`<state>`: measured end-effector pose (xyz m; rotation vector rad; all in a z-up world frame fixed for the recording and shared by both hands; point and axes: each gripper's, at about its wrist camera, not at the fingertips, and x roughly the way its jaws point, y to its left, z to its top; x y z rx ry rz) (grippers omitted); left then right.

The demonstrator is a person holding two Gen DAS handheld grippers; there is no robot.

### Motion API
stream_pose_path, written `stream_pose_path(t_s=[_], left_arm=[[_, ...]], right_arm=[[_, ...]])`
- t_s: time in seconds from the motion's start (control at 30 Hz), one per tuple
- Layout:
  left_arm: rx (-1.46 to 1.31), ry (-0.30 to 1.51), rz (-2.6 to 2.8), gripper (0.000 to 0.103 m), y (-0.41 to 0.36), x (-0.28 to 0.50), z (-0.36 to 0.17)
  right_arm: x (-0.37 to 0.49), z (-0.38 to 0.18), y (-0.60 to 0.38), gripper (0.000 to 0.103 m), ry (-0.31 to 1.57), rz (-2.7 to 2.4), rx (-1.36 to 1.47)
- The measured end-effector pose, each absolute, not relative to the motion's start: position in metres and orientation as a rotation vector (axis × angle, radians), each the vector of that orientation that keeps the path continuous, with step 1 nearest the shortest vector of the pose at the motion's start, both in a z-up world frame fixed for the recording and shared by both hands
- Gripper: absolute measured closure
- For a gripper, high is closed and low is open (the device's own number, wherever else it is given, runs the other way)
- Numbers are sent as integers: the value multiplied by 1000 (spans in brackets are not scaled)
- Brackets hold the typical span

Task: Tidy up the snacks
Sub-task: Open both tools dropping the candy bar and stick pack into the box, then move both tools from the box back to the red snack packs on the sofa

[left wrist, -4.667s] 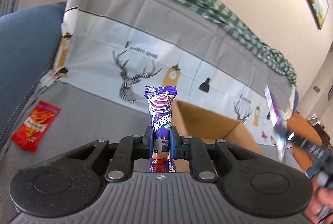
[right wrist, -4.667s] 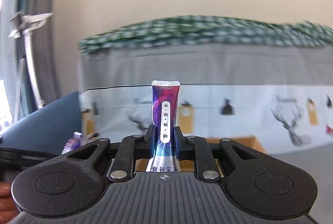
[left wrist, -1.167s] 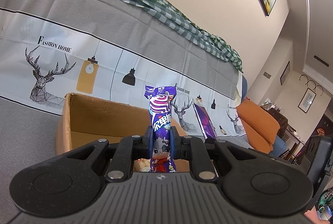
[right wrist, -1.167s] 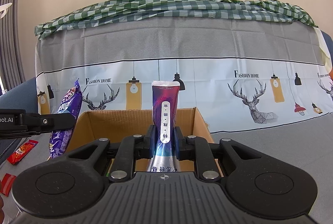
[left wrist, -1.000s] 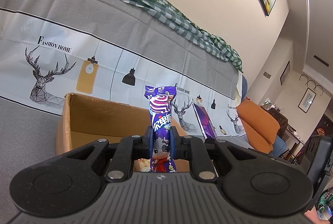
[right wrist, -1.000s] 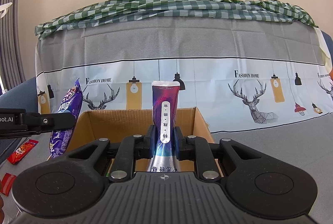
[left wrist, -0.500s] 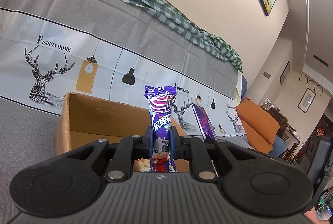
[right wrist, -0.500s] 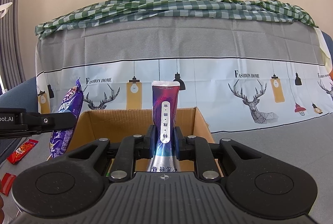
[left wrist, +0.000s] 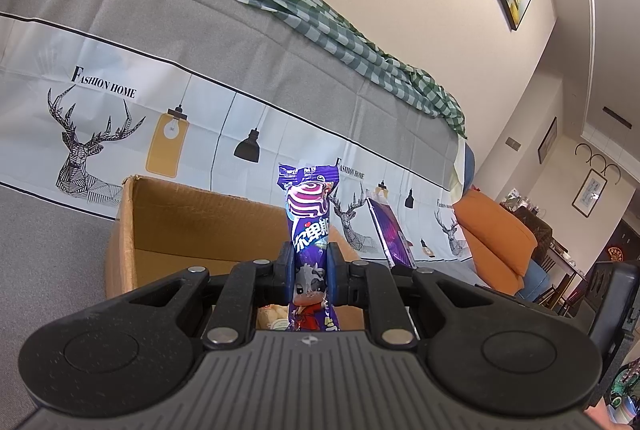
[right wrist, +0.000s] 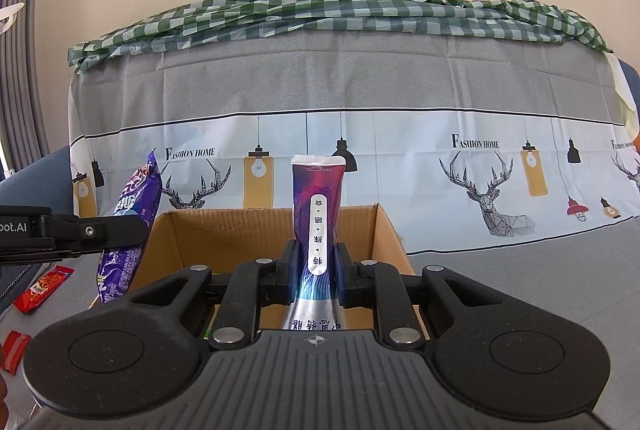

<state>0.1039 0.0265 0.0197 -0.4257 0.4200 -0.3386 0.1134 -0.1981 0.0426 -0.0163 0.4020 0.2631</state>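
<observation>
Left claw: clamped on a purple foil candy packet, gripped at mid-length, packet upright, crimped top end above the pads.
Right claw: clamped on a purple-and-red foil stick sachet, also upright, gripped about halfway up.
Position of packets: both held just over the near edge of the open brown cardboard box; neither is inside yet.
Box contents: something pale shows low inside, in the left view; too hidden to identify.
Handling, judged: both packets look light, thin and crinkly; foil is slick, so flat-face pinches near the middle suit them. Contents may crush if squeezed hard.
Release, judged: light wrappers may cling to a pad or flutter; lower into the box before letting go.
Loose items: two small red snack packets lie on the grey cloth surface left of the box, still to collect.
Far: deer-print sheet under a green checked cloth.
</observation>
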Motion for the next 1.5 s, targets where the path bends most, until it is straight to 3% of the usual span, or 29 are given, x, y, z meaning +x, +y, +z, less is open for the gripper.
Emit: stream_pose_path(t_s=[0.07, 0.2, 0.33, 0.67, 0.73, 0.87, 0.97, 1.23, 1.5], left_arm=[[-432, 427, -341, 85, 27, 104, 19], [-445, 436, -329, 61, 30, 105, 18], [-446, 431, -315, 61, 32, 103, 18], [-447, 418, -297, 61, 43, 96, 25], [-444, 413, -285, 62, 49, 93, 28], [-413, 450, -220, 86, 70, 89, 32], [-388, 499, -139, 93, 94, 83, 32], [-193, 597, 117, 93, 195, 53, 35], [-336, 640, 329, 93, 280, 18, 10]], right_arm=[[114, 43, -198, 83, 405, 264, -18], [116, 43, -198, 80, 405, 247, -15], [116, 43, -198, 61, 410, 238, -1], [115, 45, -185, 55, 401, 253, -9], [114, 46, -181, 55, 401, 256, -3], [110, 48, -164, 55, 394, 273, 12], [104, 49, -144, 55, 386, 298, 20], [64, 51, -65, 71, 343, 432, 31], [16, 25, 39, 72, 370, 618, -77]])
